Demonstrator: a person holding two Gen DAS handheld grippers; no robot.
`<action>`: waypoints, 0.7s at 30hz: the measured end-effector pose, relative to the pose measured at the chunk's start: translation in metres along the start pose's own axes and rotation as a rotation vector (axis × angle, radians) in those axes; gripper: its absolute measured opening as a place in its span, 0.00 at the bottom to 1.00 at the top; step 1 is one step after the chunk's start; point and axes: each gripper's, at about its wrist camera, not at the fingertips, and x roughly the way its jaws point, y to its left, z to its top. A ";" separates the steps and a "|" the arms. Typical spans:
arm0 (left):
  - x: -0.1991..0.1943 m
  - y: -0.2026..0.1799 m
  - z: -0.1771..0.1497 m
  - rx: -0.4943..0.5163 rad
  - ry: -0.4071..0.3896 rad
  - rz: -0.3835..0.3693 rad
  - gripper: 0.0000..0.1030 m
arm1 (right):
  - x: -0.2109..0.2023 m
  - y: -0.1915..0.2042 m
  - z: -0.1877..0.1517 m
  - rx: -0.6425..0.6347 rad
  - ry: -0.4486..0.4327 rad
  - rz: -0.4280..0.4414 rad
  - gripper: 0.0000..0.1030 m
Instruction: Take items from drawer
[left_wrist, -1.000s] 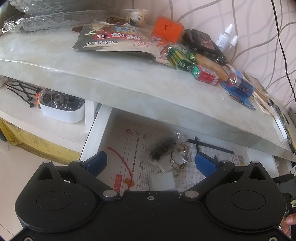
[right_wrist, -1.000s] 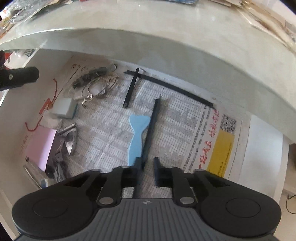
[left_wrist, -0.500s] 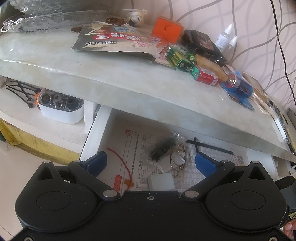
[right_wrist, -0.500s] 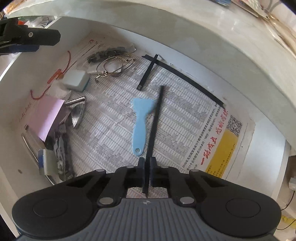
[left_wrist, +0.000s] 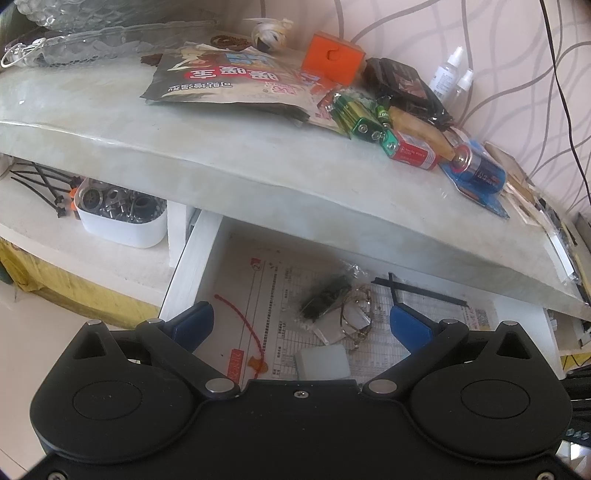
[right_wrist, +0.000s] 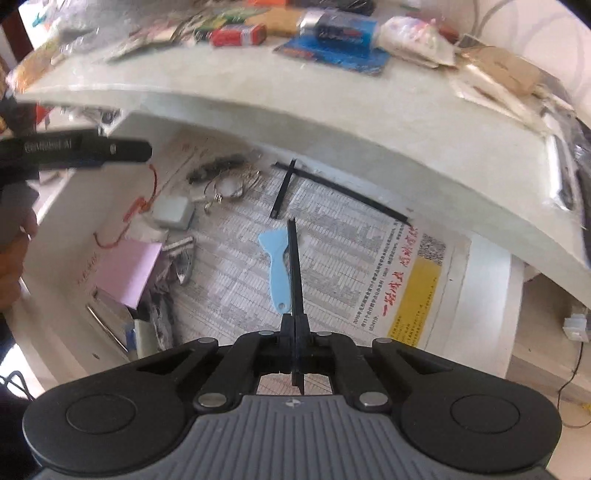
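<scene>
Under the counter (left_wrist: 236, 162) lip the drawer (left_wrist: 192, 266) stands pulled out, lined with printed paper (right_wrist: 332, 258). At nine o'clock in the right wrist view the left tool (left_wrist: 299, 325) reaches in over the drawer's left wall; in its own view its blue fingers (left_wrist: 195, 321) are spread wide with nothing between them, hanging above a red cord (left_wrist: 243, 321), a white block (left_wrist: 321, 362) and a ring of keys (left_wrist: 354, 317) beside a dark bagged item (left_wrist: 325, 295). At eight o'clock in the right view lie a pink pad (right_wrist: 125, 269) and some metal bits (right_wrist: 181, 258), too blurred to name. Near the middle a light blue scraper (right_wrist: 277, 269) lies flat on the paper. Just right of it, the right tool (right_wrist: 294, 332) has its fingers pressed together on a thin black strip (right_wrist: 294, 258). The strip runs from the fingers toward twelve o'clock, its far end lifted clear of the paper. Two more black strips (right_wrist: 332, 188) lie crossed at the back of the drawer, at twelve to one o'clock. On the counter above sit a snack bag (left_wrist: 229, 85), an orange box (left_wrist: 332, 59), green and red batteries (left_wrist: 410, 151) and a blue one (left_wrist: 480, 170).
</scene>
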 end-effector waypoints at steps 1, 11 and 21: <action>0.000 0.000 0.000 0.000 0.000 0.000 1.00 | -0.005 -0.001 0.001 0.016 -0.015 0.005 0.01; 0.000 0.000 -0.001 0.005 0.002 0.004 1.00 | -0.104 -0.004 -0.001 0.110 -0.208 0.084 0.01; 0.000 -0.002 -0.001 0.008 0.002 0.008 1.00 | -0.118 -0.054 0.022 0.250 -0.410 -0.140 0.00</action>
